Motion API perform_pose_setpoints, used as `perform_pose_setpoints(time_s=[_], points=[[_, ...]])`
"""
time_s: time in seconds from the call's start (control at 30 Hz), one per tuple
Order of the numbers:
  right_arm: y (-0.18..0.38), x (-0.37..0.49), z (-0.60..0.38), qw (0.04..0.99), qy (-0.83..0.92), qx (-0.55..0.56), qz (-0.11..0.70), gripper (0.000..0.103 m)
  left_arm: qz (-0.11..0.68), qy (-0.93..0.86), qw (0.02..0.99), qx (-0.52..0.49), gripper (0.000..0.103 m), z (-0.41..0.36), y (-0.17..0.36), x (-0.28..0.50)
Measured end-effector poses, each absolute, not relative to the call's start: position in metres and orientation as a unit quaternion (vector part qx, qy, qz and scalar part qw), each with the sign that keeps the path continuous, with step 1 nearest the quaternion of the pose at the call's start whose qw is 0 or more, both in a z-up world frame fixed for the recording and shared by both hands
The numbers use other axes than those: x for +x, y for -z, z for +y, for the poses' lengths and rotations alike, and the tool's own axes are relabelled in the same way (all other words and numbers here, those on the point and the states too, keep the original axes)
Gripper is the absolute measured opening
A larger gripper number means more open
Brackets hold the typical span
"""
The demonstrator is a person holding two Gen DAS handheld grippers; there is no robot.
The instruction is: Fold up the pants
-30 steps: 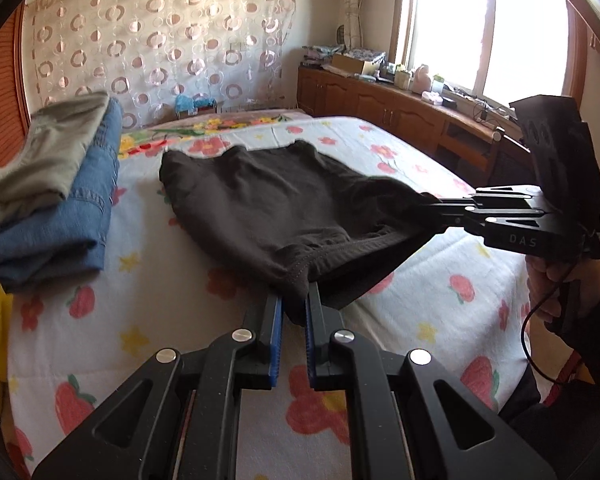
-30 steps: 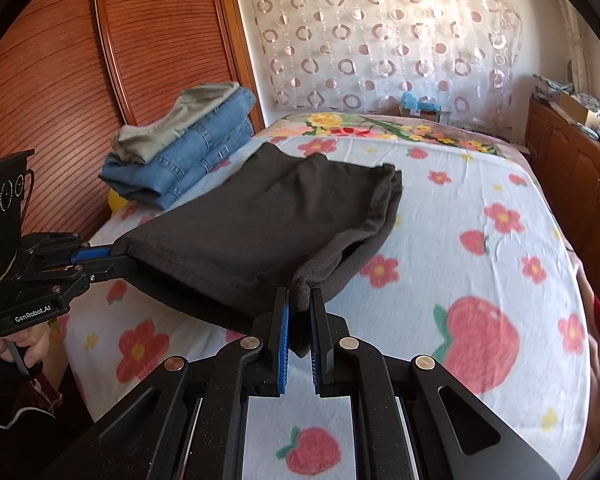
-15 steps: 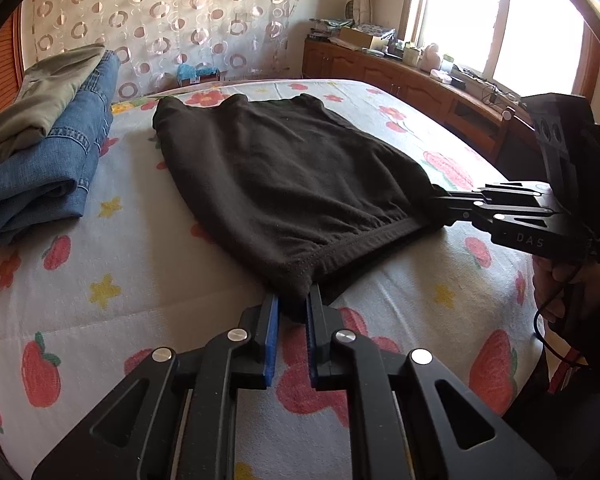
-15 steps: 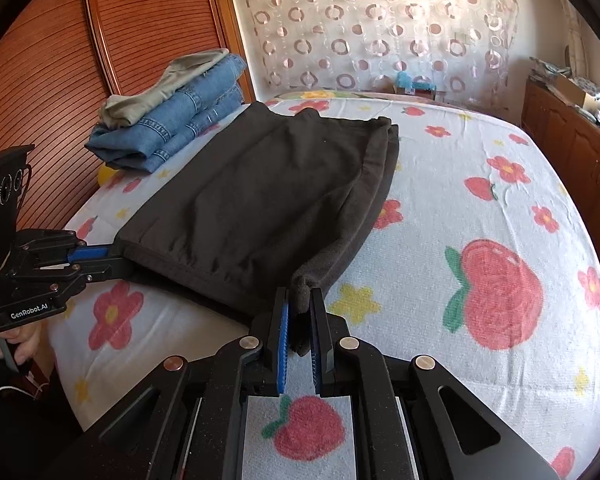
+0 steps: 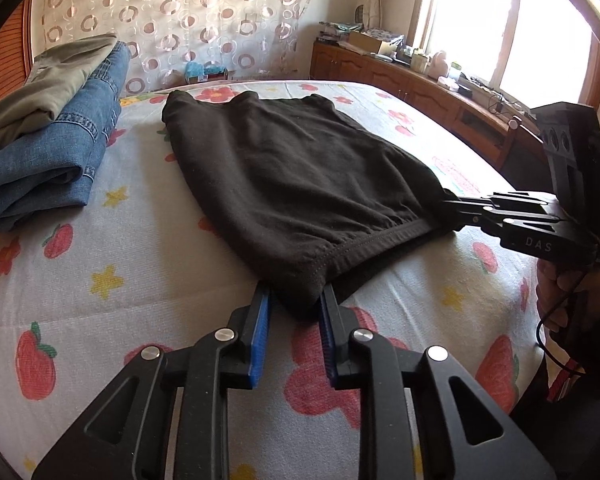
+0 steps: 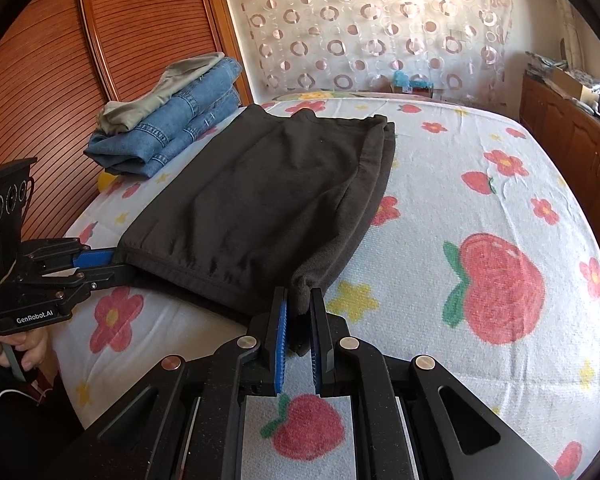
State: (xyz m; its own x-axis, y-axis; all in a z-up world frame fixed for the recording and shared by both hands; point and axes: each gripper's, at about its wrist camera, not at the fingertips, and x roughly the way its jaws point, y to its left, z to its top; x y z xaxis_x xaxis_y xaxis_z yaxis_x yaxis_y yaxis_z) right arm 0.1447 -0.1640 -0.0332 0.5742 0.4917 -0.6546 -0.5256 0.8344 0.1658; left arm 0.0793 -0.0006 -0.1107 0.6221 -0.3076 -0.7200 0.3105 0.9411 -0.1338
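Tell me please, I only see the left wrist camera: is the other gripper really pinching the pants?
Observer: Yes. The right wrist view shows the right gripper shut on a corner of the pants.
Operator: Is the fold neat on that side?
Observer: Nearly. Along that side the layers' edges lie slightly staggered, not quite flush.
Operator: And who holds my gripper?
Observer: A hand grips the handle of the left gripper at the bed's near edge. Its jaws have just been opening, with the pants' other corner between them.
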Motion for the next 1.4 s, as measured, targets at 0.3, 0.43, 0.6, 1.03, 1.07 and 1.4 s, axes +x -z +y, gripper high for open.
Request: perform_pose_setpoints(time_s=[0.3, 0.43, 0.6, 1.03, 1.07, 1.4], points=[[0.03, 0.147, -0.163, 0.88, -0.293, -0.017, 0.373, 0.009, 0.385, 0.19, 0.903, -0.009, 0.012, 0.0, 0.103, 0.075], [0.022, 0.14, -0.162, 0.883, -0.294, -0.028, 0.366, 0.009, 0.365, 0.203, 0.909, 0.001, 0.012, -0.005, 0.085, 0.064], [0.009, 0.127, -0.171, 0.885, -0.304, -0.007, 0.351, 0.009, 0.346, 0.214, 0.914, -0.001, 0.012, -0.003, 0.066, 0.053], [-0.023, 0.089, -0.194, 0.896, -0.324, 0.011, 0.305, 0.009, 0.303, 0.223, 0.926, -0.002, 0.011, 0.002, 0.027, 0.032], [-0.024, 0.085, -0.198, 0.896, -0.324, 0.012, 0.303, 0.009, 0.302, 0.225, 0.926, -0.003, 0.011, 0.001, 0.025, 0.032], [-0.043, 0.068, -0.208, 0.903, -0.329, 0.017, 0.276, 0.009, 0.273, 0.229, 0.934, 0.01, 0.011, -0.004, -0.004, 0.02]])
